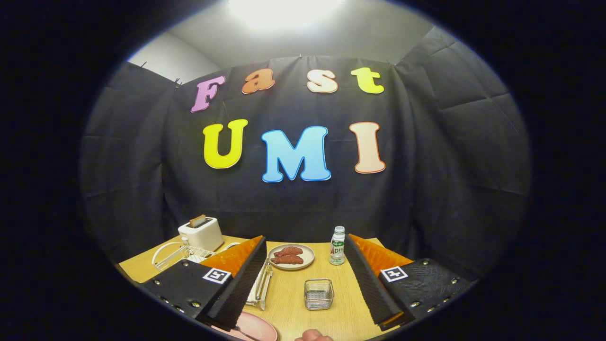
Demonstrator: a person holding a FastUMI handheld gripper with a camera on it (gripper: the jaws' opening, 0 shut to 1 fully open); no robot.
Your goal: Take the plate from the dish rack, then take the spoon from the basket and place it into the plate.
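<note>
Now gripper (305,279) jaws wide above table (341,308).

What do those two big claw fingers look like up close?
The gripper has two long, flat fingers with ribbed inner faces, like tiny ridges. Each sits on a chunky base dotted with small round screws, and each base wears a square black-and-white tag. The fingers stand wide apart.
</note>
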